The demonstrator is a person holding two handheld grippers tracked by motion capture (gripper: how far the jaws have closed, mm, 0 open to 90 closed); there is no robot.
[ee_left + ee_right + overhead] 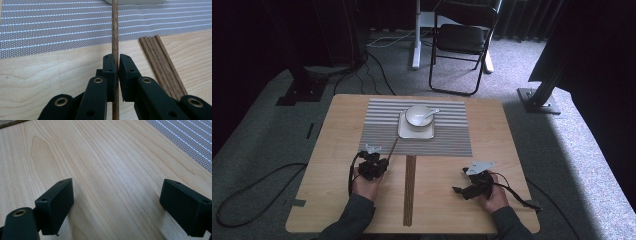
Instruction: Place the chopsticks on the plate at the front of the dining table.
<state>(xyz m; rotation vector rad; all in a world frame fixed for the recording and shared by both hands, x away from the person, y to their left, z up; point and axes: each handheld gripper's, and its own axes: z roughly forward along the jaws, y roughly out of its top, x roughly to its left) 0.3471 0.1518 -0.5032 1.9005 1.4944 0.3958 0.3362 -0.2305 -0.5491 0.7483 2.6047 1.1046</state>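
Your left tongs (117, 65) are clamped tight on a single wooden chopstick (115, 30), which runs straight out between the jaws and over the near edge of the striped placemat (50, 27), its far end reaching toward the white dish at the top of the left gripper view. From above, your left tongs (373, 162) sit at the near left corner of the placemat (447, 135) and the chopstick (392, 148) slants up and away from them. Your right tongs (116, 205) stand wide apart with nothing between them, hovering low over the bare wooden surface (100, 157); in the high view the right tongs (459, 190) rest well off to the right, apart from everything.

By my reading, you have one stick picked up and not yet set down, so the work looks early. The rest of the chopsticks (160, 65) lie bundled side by side just to the right of your left tongs, seen from above as a long strip (410, 190) running down the middle of the surface (337, 200), all left to place.

On the placemat a square white plate (404, 132) carries a white bowl (418, 115), and a spoon (430, 113) rests in the bowl with its handle over the right rim; whether the bowl holds anything else I cannot tell
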